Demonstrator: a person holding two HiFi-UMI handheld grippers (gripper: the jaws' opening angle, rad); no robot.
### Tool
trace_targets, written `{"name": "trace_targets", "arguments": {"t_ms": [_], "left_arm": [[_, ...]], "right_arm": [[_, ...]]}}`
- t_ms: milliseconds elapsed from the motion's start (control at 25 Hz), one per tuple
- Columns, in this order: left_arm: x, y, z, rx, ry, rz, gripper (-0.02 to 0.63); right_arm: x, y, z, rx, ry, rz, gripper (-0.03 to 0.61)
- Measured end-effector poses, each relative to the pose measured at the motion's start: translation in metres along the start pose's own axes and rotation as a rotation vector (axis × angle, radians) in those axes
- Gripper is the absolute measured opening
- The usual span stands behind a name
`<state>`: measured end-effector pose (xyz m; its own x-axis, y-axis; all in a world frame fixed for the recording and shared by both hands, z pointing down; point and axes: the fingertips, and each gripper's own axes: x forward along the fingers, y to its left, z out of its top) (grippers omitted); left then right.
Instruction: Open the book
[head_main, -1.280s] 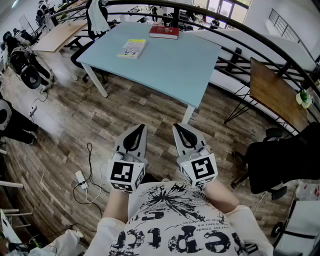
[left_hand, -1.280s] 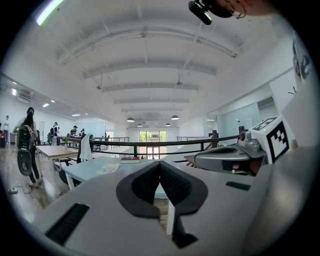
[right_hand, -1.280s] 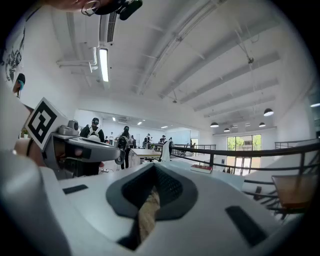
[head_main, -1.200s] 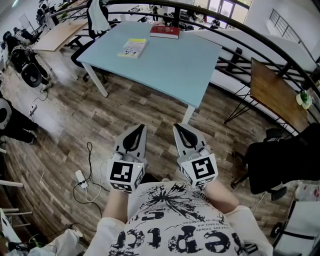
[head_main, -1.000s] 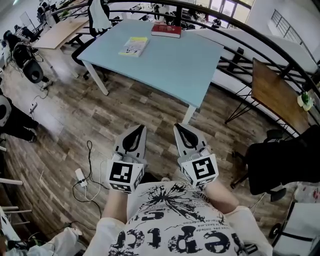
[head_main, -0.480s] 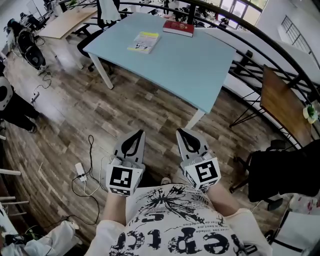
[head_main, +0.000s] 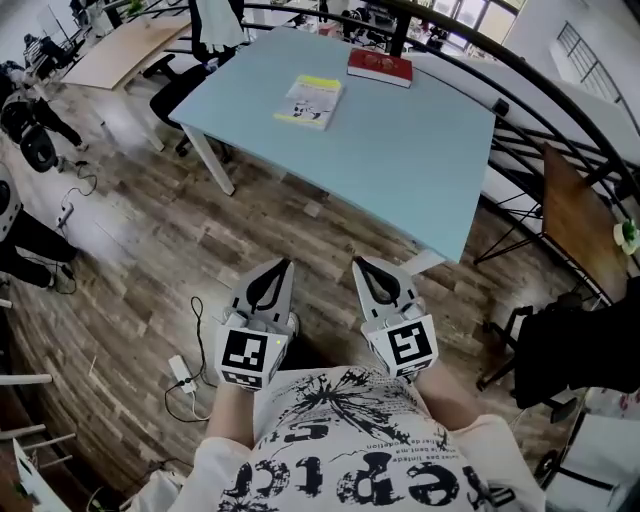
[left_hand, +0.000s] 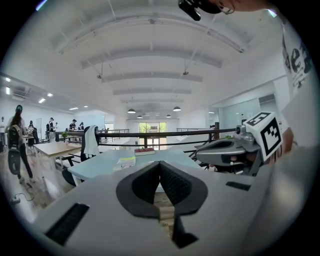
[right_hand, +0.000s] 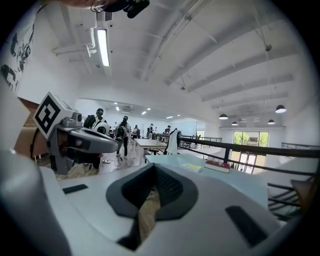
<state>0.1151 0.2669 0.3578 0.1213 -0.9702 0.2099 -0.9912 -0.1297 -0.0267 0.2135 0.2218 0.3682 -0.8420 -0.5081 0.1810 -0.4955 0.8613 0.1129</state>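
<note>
Left gripper (head_main: 279, 264) and right gripper (head_main: 361, 263), each with jaws pressed together on nothing, are held side by side before the person's chest, above the wooden floor (head_main: 150, 240). The yellow book (head_main: 309, 101) lies closed on the blue table (head_main: 420, 150), well ahead of both tips. A red book (head_main: 379, 67) lies closed near the table's far edge. Compared with a second ago, table and books stand nearer the grippers, whose jaws remain together.
</note>
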Motion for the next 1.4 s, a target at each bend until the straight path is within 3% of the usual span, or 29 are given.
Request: {"name": "trace_targets", "arguments": {"t_ms": [240, 440, 760, 1080, 1400], "left_arm": [[0.043, 0.106, 0.011, 0.035, 0.012, -0.1, 0.017], [0.082, 0.164, 0.013, 0.025, 0.035, -0.133, 0.017], [0.162, 0.221, -0.005, 0.003, 0.076, -0.179, 0.017], [0.303, 0.274, 0.021, 0.087, 0.113, -0.219, 0.017], [0.425, 0.264, 0.013, 0.151, 0.19, -0.378, 0.017]], "right_arm": [[0.107, -0.001, 0.033, 0.022, -0.006, -0.114, 0.011], [0.165, -0.018, 0.041, 0.044, 0.027, -0.178, 0.011], [0.25, -0.072, 0.024, 0.065, 0.075, -0.231, 0.011], [0.345, -0.19, 0.023, 0.14, 0.07, -0.293, 0.011], [0.393, -0.276, 0.007, 0.181, 0.121, -0.363, 0.011]]}}
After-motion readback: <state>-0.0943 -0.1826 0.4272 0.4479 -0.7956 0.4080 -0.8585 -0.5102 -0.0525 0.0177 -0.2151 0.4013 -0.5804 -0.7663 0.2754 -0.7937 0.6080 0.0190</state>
